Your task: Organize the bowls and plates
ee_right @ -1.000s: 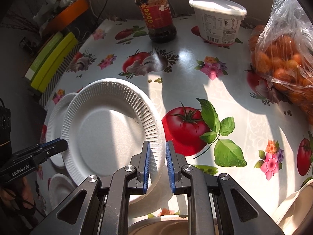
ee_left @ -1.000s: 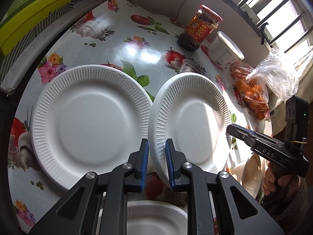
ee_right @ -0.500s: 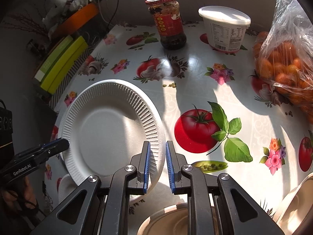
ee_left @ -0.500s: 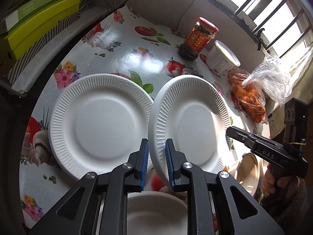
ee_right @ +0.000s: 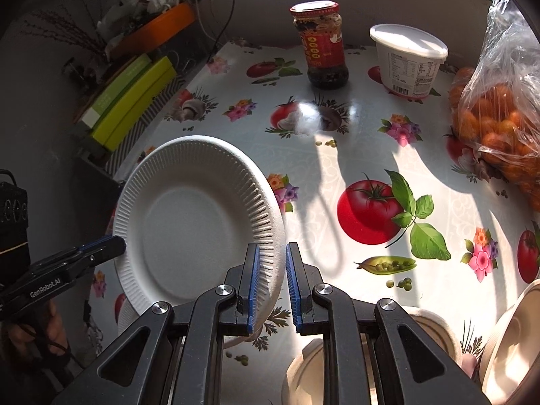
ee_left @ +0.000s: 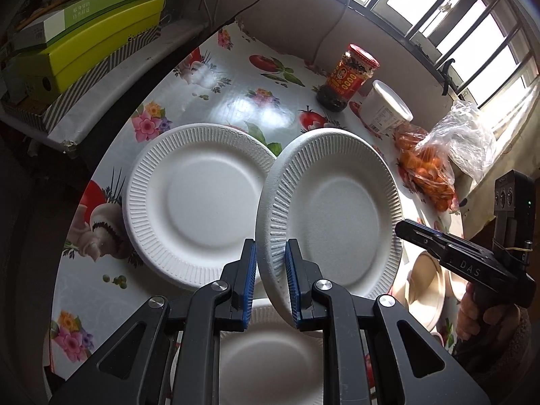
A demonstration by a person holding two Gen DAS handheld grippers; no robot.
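left gripper [ee_left: 270, 278]: blue pads pinched on the near rim of a white foam plate [ee_left: 332, 209], jaws narrow, just the rim between them
right gripper [ee_right: 271, 281]: same plate [ee_right: 192, 222], clamped on its rim from the other side; in the left wrist view its black fingers come in from the right edge [ee_left: 438, 248]
held plate: tilted up on edge, off the table, ribbed rim, hollow side facing the left camera
second plate [ee_left: 199, 202]: same kind, lying flat on the table just left of the held one, rims overlapping in the picture, can't tell if they actually touch
third plate [ee_left: 270, 354]: flat, nearest, mostly hidden behind the left gripper
bowls [ee_right: 368, 357]: cream-colored ones at the near right edge of the table, partly behind the right gripper
table [ee_right: 337, 168]: glossy cloth printed with tomatoes, flowers, mushrooms
far side: chili sauce jar [ee_right: 320, 44] with red label, white lidded tub [ee_right: 410, 60] to its right
far right: plastic bag of small oranges [ee_right: 499, 118]
left of table: yellow-green boxes [ee_left: 84, 40] stacked
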